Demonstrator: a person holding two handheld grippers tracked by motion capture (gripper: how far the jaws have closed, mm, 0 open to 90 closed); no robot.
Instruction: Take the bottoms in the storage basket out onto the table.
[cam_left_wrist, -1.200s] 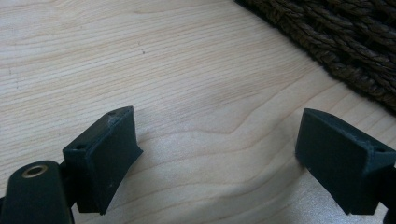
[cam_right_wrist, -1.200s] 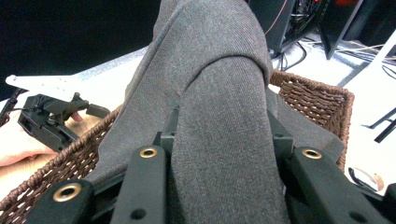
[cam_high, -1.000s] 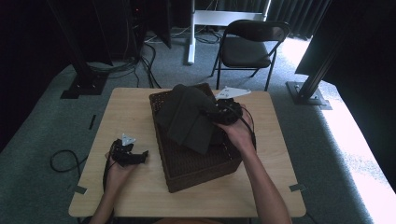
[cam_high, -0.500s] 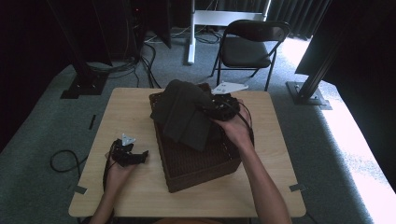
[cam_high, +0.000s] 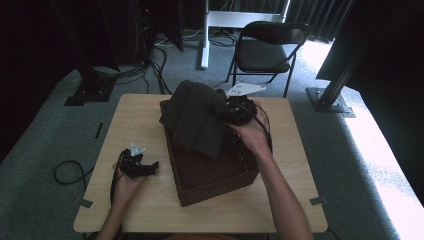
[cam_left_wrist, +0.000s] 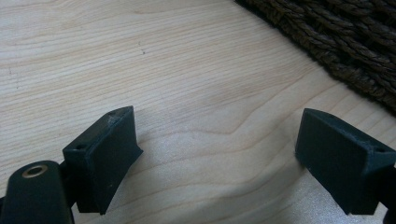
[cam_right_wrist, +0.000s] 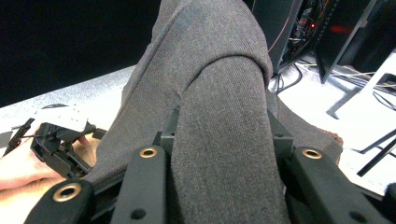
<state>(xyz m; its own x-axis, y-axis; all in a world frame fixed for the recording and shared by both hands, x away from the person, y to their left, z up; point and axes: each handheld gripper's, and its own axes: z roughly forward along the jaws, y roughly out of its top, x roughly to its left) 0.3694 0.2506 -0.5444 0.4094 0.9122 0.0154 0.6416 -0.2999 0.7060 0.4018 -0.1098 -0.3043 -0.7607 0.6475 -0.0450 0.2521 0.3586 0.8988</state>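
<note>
The right gripper (cam_high: 234, 111) clamps a fold of the dark grey cloth (cam_high: 196, 119) above the wicker basket (cam_high: 210, 170); the loose drape could snag the rim or slide free. The left gripper (cam_high: 136, 167) rests wide, holding nothing, on the table (cam_high: 290, 165). The basket's inside stays hidden beneath cloth

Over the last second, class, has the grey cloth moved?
Yes. Held in the right claw, the grey cloth has lifted and bunched toward the wicker basket's far rim, baring more weave.
</note>
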